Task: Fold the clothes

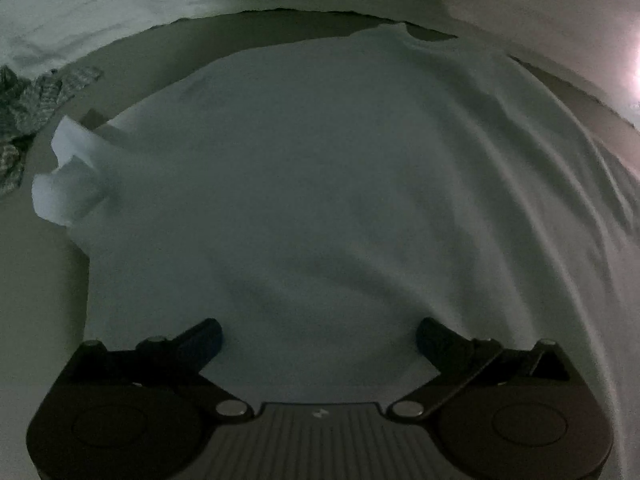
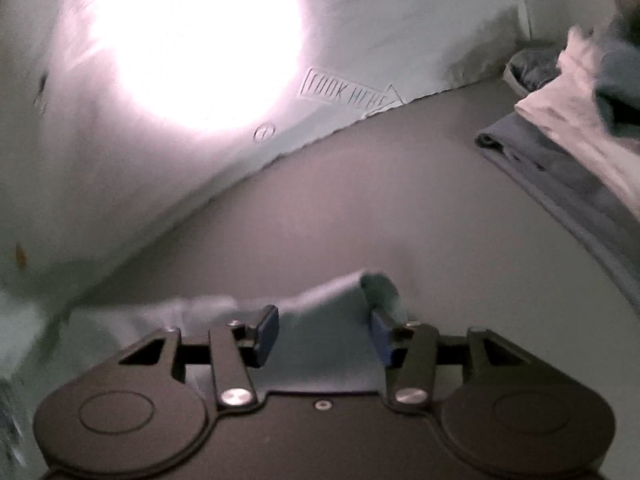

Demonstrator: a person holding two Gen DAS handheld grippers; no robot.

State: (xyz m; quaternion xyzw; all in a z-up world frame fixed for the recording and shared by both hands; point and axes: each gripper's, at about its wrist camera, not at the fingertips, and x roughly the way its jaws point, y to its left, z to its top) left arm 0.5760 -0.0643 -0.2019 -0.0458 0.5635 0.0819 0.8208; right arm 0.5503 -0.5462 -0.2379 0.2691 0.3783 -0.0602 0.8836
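A dim grey tabletop [image 2: 360, 208] ran up to a pale wall [image 2: 80, 160], where a bright glare [image 2: 192, 40] washed out the right wrist view. The left gripper [image 1: 319, 338] hung low over the white T-shirt [image 1: 320, 184], tongs spread wide apart, nothing between them, the shirt lying flat and broad across the table. The right gripper [image 2: 324, 334] sat level near the tabletop, tongs apart too, a light fold of cloth [image 2: 332, 312] lying between the blue pads [image 2: 267, 332] without being pinched. Only the left view showed the curled sleeve [image 1: 68, 176] and a patterned garment [image 1: 28, 120] far left. Only the right view showed a pile of clothes [image 2: 572, 120], blue-grey under white, far right. On the wall, boxed lettering [image 2: 344, 94] seemed to read "LOOK HERE", though blurred.
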